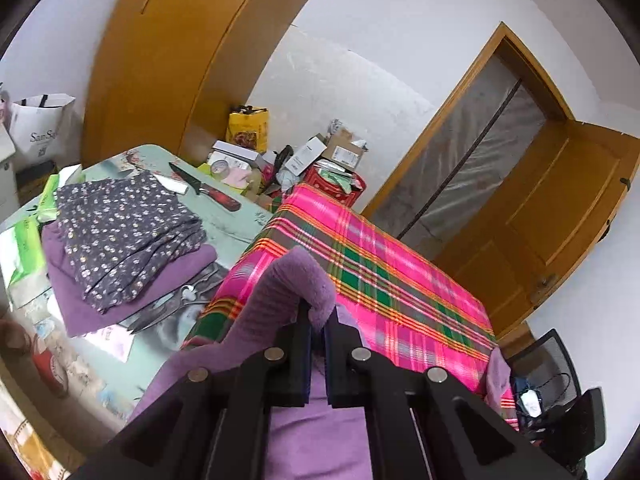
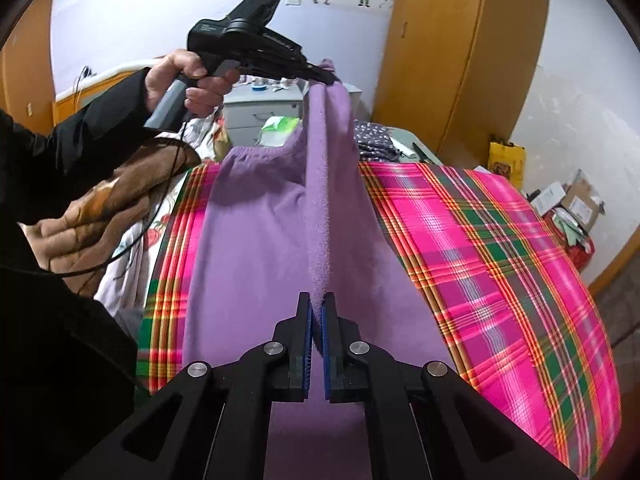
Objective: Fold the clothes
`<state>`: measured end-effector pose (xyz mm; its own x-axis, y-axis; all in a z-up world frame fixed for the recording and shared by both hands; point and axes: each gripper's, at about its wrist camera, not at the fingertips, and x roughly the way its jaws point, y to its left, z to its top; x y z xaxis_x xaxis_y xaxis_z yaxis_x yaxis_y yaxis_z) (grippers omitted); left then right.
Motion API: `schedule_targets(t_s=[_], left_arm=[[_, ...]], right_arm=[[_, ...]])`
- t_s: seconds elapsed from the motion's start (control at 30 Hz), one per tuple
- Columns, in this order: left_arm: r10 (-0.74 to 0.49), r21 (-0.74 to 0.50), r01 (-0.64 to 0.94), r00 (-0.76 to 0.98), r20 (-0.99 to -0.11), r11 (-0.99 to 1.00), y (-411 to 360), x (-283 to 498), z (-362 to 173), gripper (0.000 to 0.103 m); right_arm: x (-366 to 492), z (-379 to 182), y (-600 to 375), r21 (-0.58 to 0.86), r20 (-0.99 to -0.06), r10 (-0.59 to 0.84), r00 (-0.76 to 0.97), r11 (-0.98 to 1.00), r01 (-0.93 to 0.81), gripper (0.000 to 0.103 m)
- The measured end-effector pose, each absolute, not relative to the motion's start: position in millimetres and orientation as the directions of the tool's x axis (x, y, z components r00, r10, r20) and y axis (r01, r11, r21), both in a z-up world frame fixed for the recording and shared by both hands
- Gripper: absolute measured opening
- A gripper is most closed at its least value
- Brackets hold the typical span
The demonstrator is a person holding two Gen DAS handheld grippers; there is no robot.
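Folding is barely beginning: both the left gripper [image 1: 318,320] and right gripper [image 2: 318,308] are pinching the purple garment's [image 2: 248,248] edge between closed fingers, while folded clothes [image 1: 120,236] are waiting beyond.

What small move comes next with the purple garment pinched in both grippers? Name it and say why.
Probably carry the lifted edge across and lay it onto the rest of the purple garment. The left gripper and right gripper are both shut on the same raised edge, while the rest lies flat on the plaid cloth, so the fold is only half made.
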<state>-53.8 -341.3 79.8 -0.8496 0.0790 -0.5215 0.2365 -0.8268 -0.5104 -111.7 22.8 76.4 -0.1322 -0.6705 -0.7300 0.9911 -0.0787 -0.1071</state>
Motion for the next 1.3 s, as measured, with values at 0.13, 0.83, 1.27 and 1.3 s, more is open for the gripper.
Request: schedule_targets(t_s=[0.13, 0.83, 1.27, 1.3], left_arm=[[0.074, -0.491, 0.252, -0.831, -0.552, -0.834, -341, -23, 51, 0.005], [0.049, -0.555, 0.374, -0.796, -0.603, -0.743, -368, 63, -25, 0.005], [0.003, -0.468, 0.454, -0.715, -0.699, -0.758, -360, 89, -38, 0.012], [-0.024, -0.439, 0.464, -0.708, -0.706, -0.769, -358, 91, -33, 0.012]], right_arm=[[-91, 58, 17, -0.073, -0.765, -0.64, -0.069, -0.02, 0.997, 0.004], [-52, 6, -6, 0.065, -0.837, -0.534, 0.119, 0.118, 0.991, 0.004], [-59, 19, 14, 0.103, -0.802, -0.583, 0.128, 0.077, 0.992, 0.016], [-62, 25, 19, 0.099, -0.784, -0.61, 0.112, 0.055, 0.994, 0.022]])
